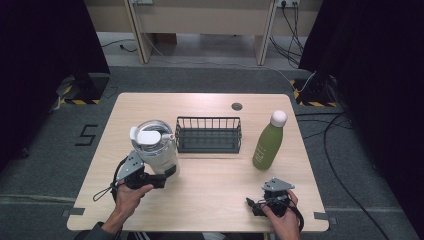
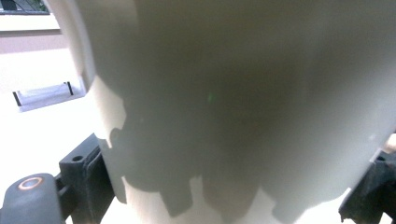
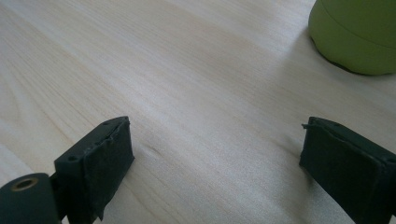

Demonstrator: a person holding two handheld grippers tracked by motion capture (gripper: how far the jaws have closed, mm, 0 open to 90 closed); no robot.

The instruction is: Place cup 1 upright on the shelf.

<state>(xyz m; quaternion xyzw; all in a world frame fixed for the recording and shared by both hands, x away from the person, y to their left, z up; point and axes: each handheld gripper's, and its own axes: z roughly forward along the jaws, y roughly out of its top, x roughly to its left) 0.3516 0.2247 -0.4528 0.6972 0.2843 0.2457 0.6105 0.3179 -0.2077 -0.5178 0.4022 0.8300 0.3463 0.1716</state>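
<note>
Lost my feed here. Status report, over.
Left gripper shut on white tumbler, upright. Right gripper open, resting on table. Wire basket beside tumbler, green bottle farther right.

I see the wooden table [image 1: 210, 200] lit bright and even from above in the high view, while both side edges go almost black. The picture is a bit soft. In the left gripper view, the white jug [image 2: 243, 102] is so close that it looks blurry, with a big dark shadow on it, and the left background glares white. In the right gripper view, the green bottle [image 3: 359, 32] casts a soft shadow.
</note>
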